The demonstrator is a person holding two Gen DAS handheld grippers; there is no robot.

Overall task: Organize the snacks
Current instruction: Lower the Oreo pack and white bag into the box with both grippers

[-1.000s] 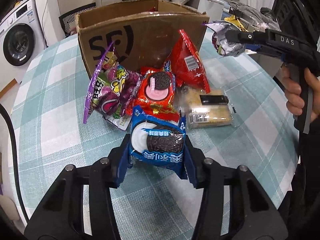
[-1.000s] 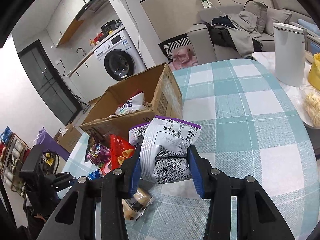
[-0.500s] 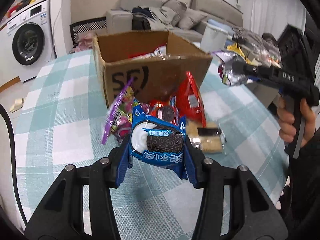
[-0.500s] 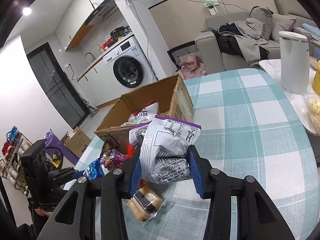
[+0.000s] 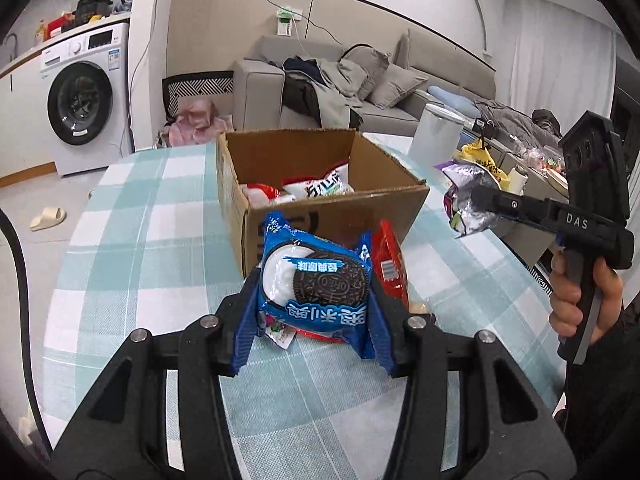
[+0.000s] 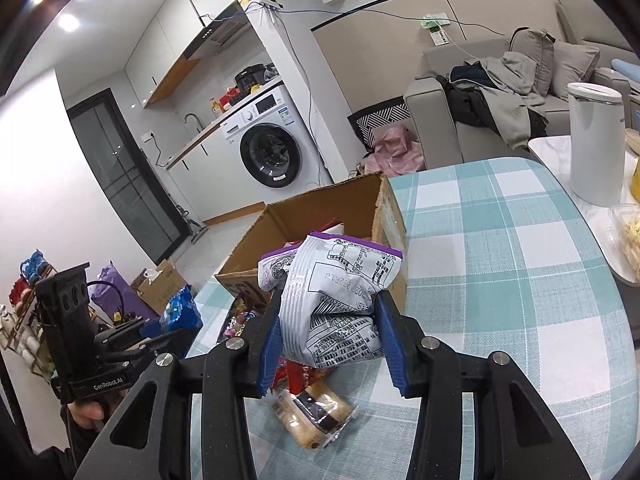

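My left gripper is shut on a blue Oreo packet, held in the air in front of the open cardboard box. The box holds a red-and-white bag and another white bag. My right gripper is shut on a crumpled white and purple snack bag, raised near the box's corner. That same bag and the right gripper show at the right of the left wrist view. A red packet and a clear-wrapped pastry lie on the checked tablecloth below.
The round table has a teal and white checked cloth. A white canister and a clear tub of food stand on a side surface at the right. A sofa and a washing machine are behind.
Both grippers rose with their packets, the left one more. The left view tipped up, so the box's inside now shows and most of the snack pile has dropped behind the Oreo packet.
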